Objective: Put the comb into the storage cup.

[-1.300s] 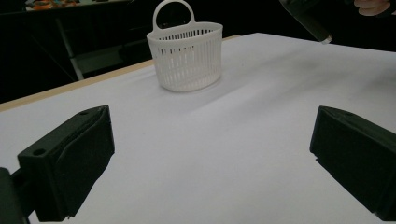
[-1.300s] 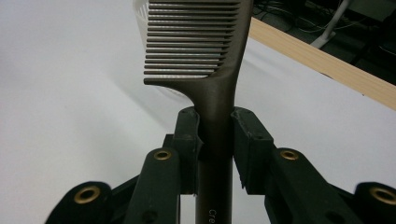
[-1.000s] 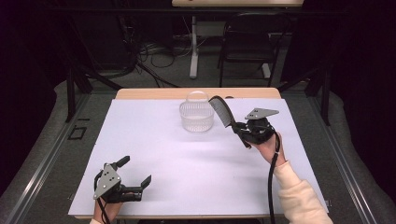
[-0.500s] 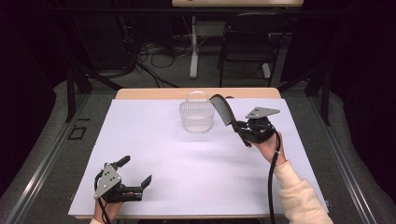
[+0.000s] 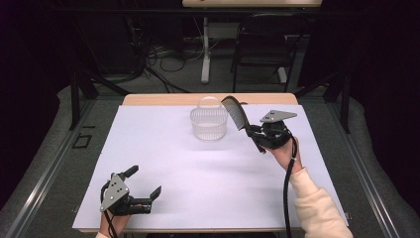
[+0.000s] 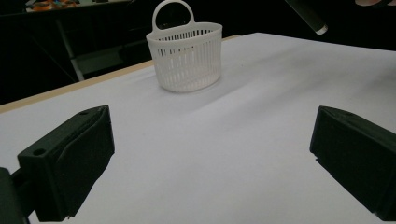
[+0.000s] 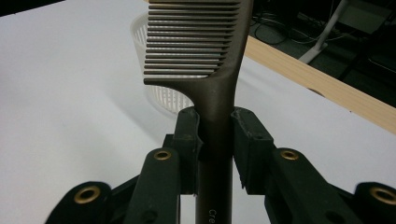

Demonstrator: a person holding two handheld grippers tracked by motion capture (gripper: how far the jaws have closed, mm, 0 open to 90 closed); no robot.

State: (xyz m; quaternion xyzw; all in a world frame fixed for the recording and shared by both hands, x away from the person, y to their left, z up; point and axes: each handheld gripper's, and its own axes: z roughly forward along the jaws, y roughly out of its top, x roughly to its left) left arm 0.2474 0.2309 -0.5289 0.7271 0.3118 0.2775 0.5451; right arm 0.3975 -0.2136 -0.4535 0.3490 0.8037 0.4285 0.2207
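**Hand-held gripper clamps comb beside basket**

Right hand-held gripper (image 5: 253, 135) is closed tight on the handle of a dark comb (image 5: 236, 113), its two jaws pressing the shaft from either side just below the teeth, as the right gripper view shows (image 7: 217, 140). Gripped that low, the comb (image 7: 205, 51) stands up and forward with its toothed end free, which suits lowering it teeth-first into something. It hangs in the air above the counter (image 5: 208, 173), its top just beside the rim of the white basket (image 5: 209, 124), not touching it as far as I can tell. The basket sits upright near the far edge with its handle loop up and its mouth open, likely the place meant for the comb; I judge that the comb is not yet in it.

Left hand-held gripper (image 5: 142, 193) lies low at the near left corner, well apart from the basket (image 6: 185, 58), jaws spread wide with nothing between them (image 6: 210, 154), apparently parked out of the way while the right one works.
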